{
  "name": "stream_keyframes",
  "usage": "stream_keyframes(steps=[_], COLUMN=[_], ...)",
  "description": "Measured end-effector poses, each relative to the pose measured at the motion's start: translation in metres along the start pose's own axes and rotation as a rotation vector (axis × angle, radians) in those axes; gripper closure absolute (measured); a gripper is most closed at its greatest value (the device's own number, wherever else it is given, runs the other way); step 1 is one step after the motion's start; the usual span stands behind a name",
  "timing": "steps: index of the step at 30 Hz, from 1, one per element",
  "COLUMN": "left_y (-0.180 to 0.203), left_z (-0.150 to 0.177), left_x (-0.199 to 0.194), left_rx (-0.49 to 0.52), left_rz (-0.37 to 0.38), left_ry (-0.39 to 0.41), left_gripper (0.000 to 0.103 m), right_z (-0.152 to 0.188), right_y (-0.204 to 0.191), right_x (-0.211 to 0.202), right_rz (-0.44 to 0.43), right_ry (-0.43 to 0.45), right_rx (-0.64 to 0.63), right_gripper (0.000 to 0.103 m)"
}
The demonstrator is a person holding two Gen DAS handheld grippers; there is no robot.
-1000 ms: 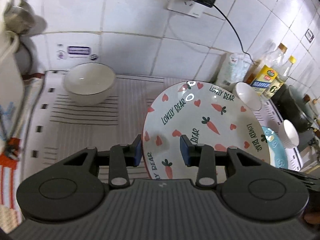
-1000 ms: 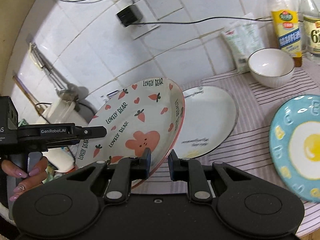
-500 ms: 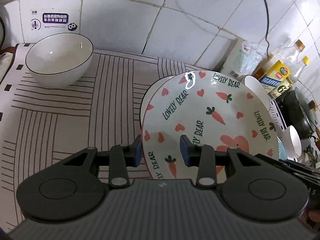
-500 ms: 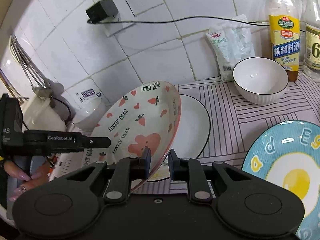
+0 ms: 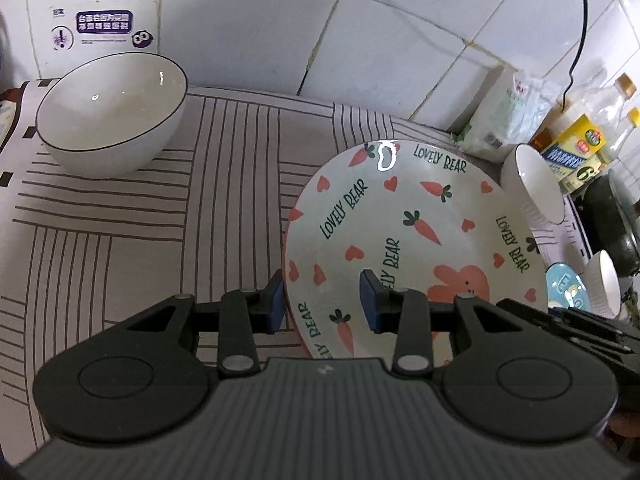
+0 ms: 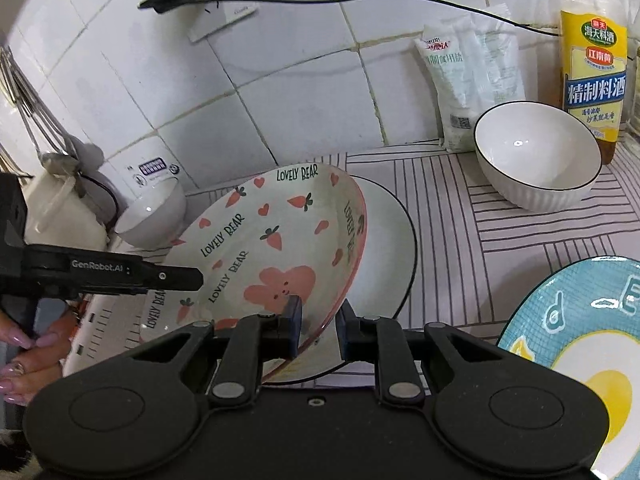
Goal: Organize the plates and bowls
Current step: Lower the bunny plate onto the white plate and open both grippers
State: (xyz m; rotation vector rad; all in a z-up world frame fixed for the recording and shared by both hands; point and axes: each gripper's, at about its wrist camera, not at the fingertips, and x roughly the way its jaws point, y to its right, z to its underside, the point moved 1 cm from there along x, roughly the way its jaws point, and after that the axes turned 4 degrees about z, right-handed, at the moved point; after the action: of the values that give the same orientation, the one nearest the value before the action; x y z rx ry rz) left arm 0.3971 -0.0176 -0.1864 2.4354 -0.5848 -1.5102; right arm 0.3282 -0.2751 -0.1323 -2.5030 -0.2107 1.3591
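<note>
Two grippers frame one dish at this moment. The right gripper point(image 6: 318, 326) has its blue pads pinched on the pink rim of the carrot-and-bear plate point(image 6: 264, 256), which tilts up over the white plate point(image 6: 384, 248) lying flat on the striped mat point(image 6: 472, 240). The left gripper point(image 5: 322, 300) sits with its jaws spread wide either side of the same plate's near edge; in the left wrist view no pad visibly presses the rim, so it seems to hold nothing.

As a judgement, the stacking is in its early part. The patterned plate looks about to be laid on the white one, low but not yet flat. Still loose on the mat: a white bowl point(image 5: 112, 120) at about ten o'clock in the left wrist view, a ribbed white bowl point(image 6: 536, 156) at about two o'clock in the right wrist view, and the blue egg plate point(image 6: 576, 344) at about four o'clock. A second small bowl point(image 5: 602, 288) shows at three o'clock in the left wrist view.

What remains, by this reading, is to settle the tilted plate, add the blue one, and nest the bowls. Seasoning bottles point(image 6: 592, 72) and a salt pouch point(image 6: 468, 76) stand against the tiled wall.
</note>
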Motion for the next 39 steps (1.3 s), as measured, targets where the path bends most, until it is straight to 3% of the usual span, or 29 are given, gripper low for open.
stream_keyframes(steps=[7, 11, 18, 24, 30, 35, 39], left_y=[0.007, 0.013, 0.017, 0.022, 0.027, 0.039, 0.05], left_z=[0.0, 0.003, 0.001, 0.008, 0.011, 0.021, 0.026], left_x=[0.012, 0.014, 0.022, 0.023, 0.02, 0.018, 0.011], left_rx=[0.03, 0.082, 0.101, 0.106, 0.12, 0.165, 0.183], left_rz=[-0.039, -0.079, -0.09, -0.12, -0.134, -0.166, -0.169], left_ry=[-0.032, -0.05, -0.065, -0.046, -0.067, -0.077, -0.075], left_gripper=[0.067, 0.068, 0.068, 0.066, 0.066, 0.066, 0.069], right_z=[-0.005, -0.008, -0.008, -0.012, -0.012, -0.004, -0.002], right_y=[0.005, 0.015, 0.007, -0.03, -0.031, -0.039, -0.034], right_x=[0.009, 0.012, 0.018, 0.022, 0.019, 0.021, 0.008], right_rz=[0.019, -0.018, 0.068, 0.241, 0.262, 0.369, 0.314], right_ry=[-0.014, -0.013, -0.018, -0.022, -0.024, -0.02, 0.004], right_rx=[0.019, 0.102, 0.025, -0.122, -0.124, -0.218, -0.18], right_gripper=[0.081, 0.081, 0.08, 0.059, 0.057, 0.056, 0.057])
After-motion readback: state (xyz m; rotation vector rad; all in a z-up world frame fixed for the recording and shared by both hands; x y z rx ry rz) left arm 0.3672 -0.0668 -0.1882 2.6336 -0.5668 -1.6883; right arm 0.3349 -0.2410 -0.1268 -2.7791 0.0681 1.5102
